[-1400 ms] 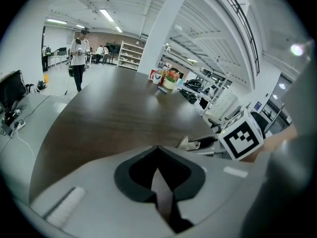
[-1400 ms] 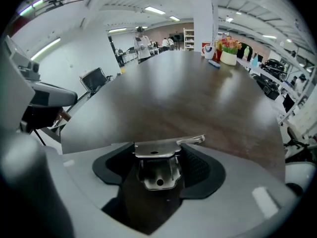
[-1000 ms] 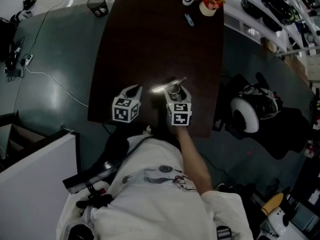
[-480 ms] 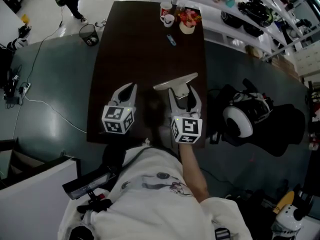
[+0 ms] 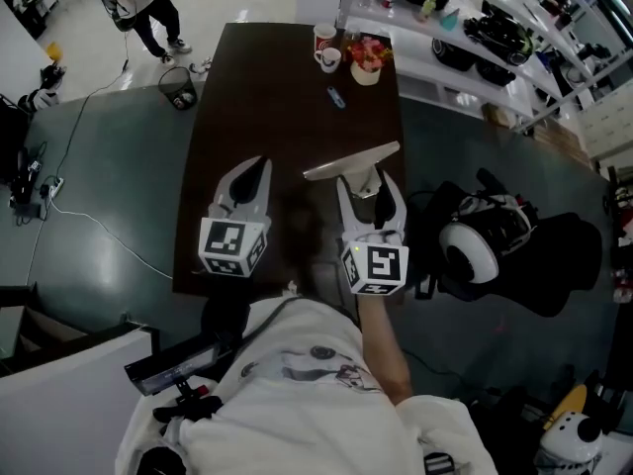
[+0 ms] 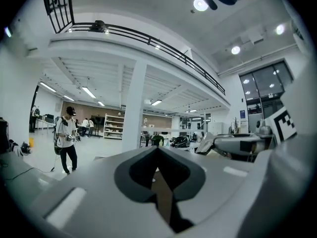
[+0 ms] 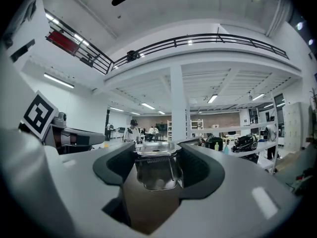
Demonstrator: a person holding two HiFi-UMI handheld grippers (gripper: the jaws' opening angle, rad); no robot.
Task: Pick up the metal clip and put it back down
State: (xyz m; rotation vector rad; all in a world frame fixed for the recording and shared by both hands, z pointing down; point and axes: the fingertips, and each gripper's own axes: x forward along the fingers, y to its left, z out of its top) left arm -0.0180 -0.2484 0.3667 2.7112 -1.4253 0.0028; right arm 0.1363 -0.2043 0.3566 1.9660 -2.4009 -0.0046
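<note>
The right hand-held gripper [image 5: 372,184] grasps the metal clip [image 5: 351,162] over the table [image 5: 287,87]. The left hand-held gripper [image 5: 249,174] is clenched and empty.

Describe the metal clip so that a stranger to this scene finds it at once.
Find the long dark table. Near its close end, the right gripper holds the metal clip between its fingers. It is the only shiny silver thing; the mugs stand at the far end.

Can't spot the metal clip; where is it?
Head view, right of centre: the metal clip is held in the right gripper, over the dark table near its front end.
</note>
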